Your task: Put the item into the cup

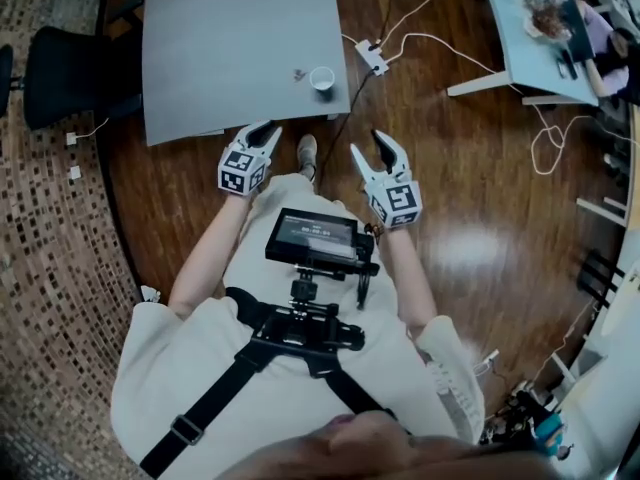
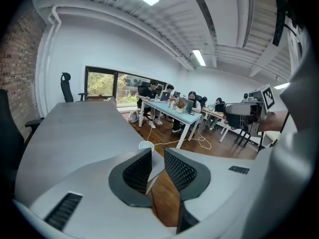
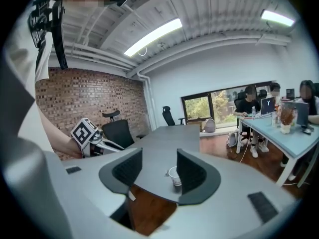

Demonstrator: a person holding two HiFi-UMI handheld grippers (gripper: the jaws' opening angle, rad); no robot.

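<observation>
Both grippers are being held short of the table, seemingly for the approach. The left gripper is being kept narrowly parted and the right gripper wider, both empty. The small item is lying untouched just beside the cup.

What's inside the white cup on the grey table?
The cup looks empty from above, though its bottom is too small to check. The small item lies beside it.

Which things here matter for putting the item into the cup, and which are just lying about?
Job: cup, small item beside it, grey table, left claw, right claw, both open.
Lying about: black chair, power strip, far desk.
</observation>
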